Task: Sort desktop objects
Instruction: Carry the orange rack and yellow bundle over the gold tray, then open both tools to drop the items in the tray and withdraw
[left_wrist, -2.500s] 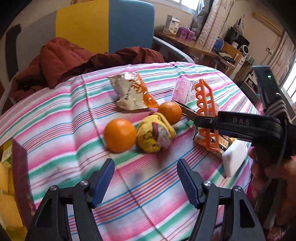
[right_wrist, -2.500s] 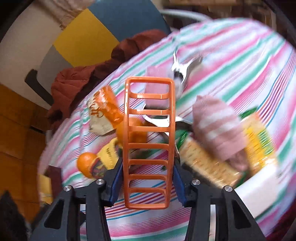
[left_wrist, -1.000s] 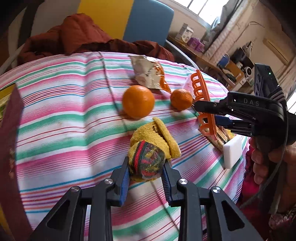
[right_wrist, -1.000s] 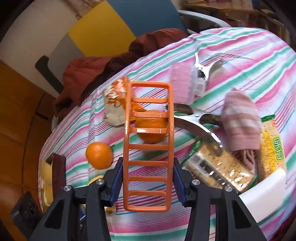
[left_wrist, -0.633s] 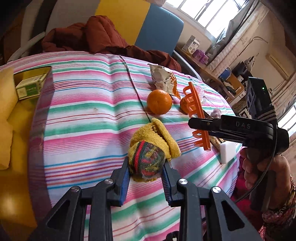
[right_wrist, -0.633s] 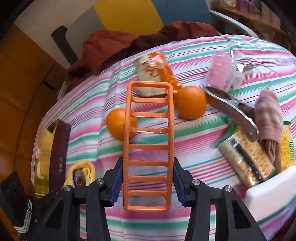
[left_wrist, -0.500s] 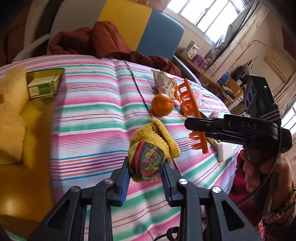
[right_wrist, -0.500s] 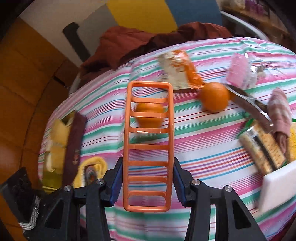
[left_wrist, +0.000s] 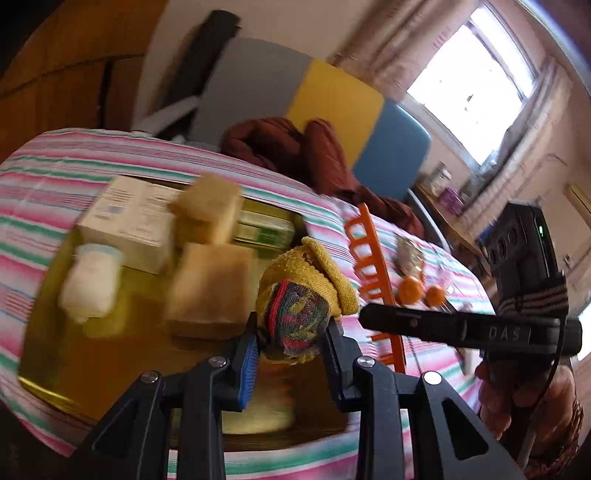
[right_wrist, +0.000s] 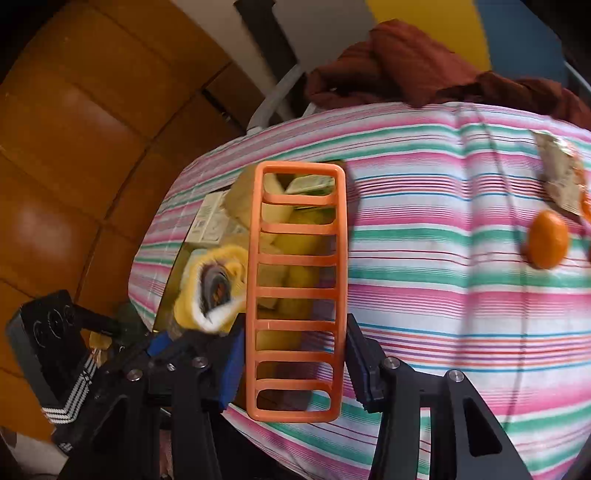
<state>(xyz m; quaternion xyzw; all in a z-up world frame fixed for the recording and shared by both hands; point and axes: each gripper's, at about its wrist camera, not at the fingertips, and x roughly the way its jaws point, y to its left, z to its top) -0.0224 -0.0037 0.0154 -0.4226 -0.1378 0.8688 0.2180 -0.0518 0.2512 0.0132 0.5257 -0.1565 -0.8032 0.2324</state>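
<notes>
Rolled yellow sock (left_wrist: 301, 295), clamped in left claw (left_wrist: 291, 341), has been carried over the tray (left_wrist: 74, 354). One orange rack (right_wrist: 297, 291) is gripped by right claw (right_wrist: 295, 363); two oranges (left_wrist: 410, 289) are counted on the worktop (right_wrist: 424, 258).

Motion blur smears the contents of the yellow tray (left_wrist: 55, 373): the 2 tan blocks (left_wrist: 208, 284), the white box (left_wrist: 129, 225) whose print is unreadable, and a pale wrapped bundle (left_wrist: 90, 284). The orange rack (right_wrist: 297, 291) hides much of the tray in the right wrist view. The snack packet (right_wrist: 559, 177) is cut by the right edge. The 2 oranges (left_wrist: 410, 289) are too small for detail.
</notes>
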